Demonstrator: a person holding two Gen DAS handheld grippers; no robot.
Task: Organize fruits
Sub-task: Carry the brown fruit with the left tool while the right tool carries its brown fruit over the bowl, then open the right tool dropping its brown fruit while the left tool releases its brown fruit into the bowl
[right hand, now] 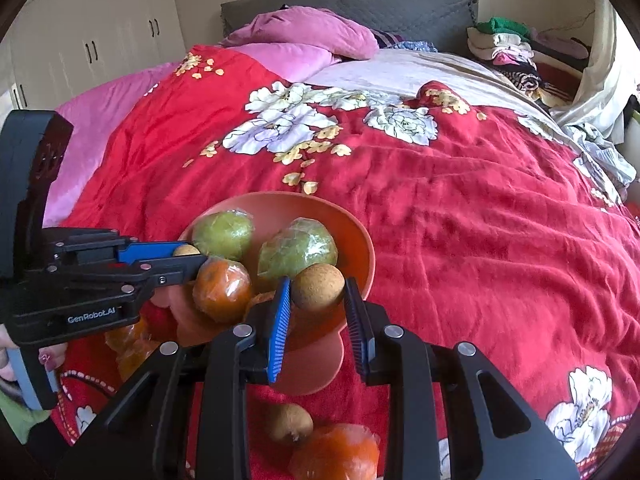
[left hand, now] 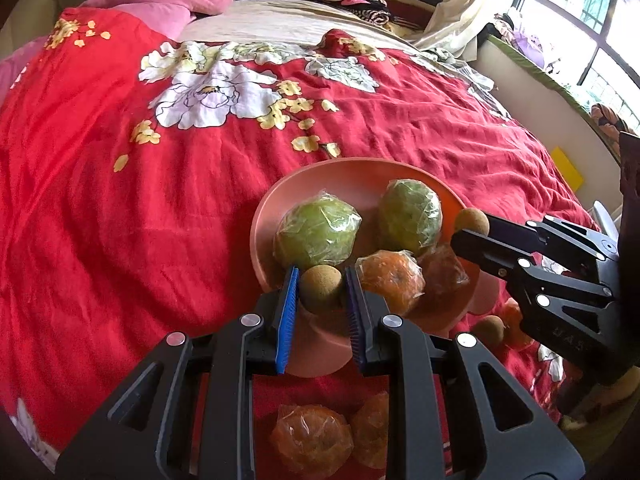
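Bedroom; bed under a red floral quilt (left hand: 120, 220), pink pillows (right hand: 312, 32) at the headboard. A pink bowl (left hand: 352, 176) sits on the quilt near its foot edge.

Left gripper (left hand: 322, 292): fingers narrowed onto a small brown fruit (left hand: 320, 288), held over the bowl's near rim. It reaches in level from the left.

Right gripper (right hand: 318, 292): fingers likewise clamped on a second brown fruit (right hand: 318, 286), above the bowl's right rim.

Bowl contents: 2 wrapped green fruits (left hand: 318, 234), wrapped oranges (left hand: 390, 280).

Right wrist view only: a loose brown fruit (right hand: 288, 424) and a wrapped orange (right hand: 336, 454) on the quilt below the bowl, plus the wardrobe (right hand: 92, 40). Left wrist view only: 2 wrapped oranges on the quilt (left hand: 312, 440), and the window (left hand: 580, 8).
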